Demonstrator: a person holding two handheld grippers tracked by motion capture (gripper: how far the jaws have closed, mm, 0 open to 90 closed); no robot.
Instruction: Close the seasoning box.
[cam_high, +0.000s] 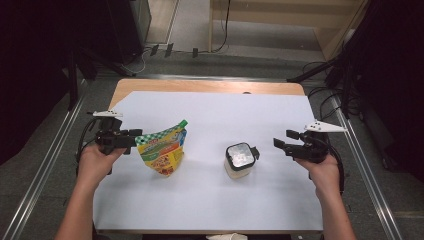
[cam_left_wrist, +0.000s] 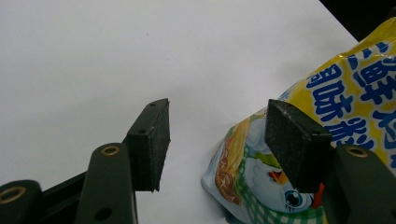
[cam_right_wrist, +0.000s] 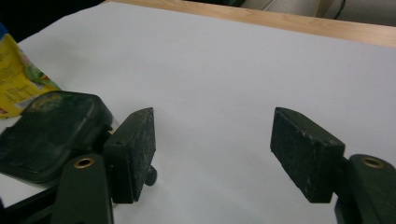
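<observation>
A yellow spouted pouch (cam_high: 162, 149) with a green cap stands upright at the left of the white sheet (cam_high: 215, 115). My left gripper (cam_high: 134, 134) is level right at the pouch's left edge. In the left gripper view its jaws (cam_left_wrist: 217, 109) stand open with bare sheet between them, and the pouch (cam_left_wrist: 345, 88) lies past the right jaw. A small pale jar (cam_high: 239, 159) with a dark lid stands right of centre. My right gripper (cam_high: 278, 142) hangs open a short way right of it. In the right gripper view (cam_right_wrist: 215, 116) the jar's lid (cam_right_wrist: 46, 130) sits beyond the left jaw.
The white sheet covers most of a wooden table, whose bare edge (cam_high: 200, 86) shows at the far side. Metal rails (cam_high: 45, 165) run along both sides of the table. Cables and dark stands lie on the floor beyond.
</observation>
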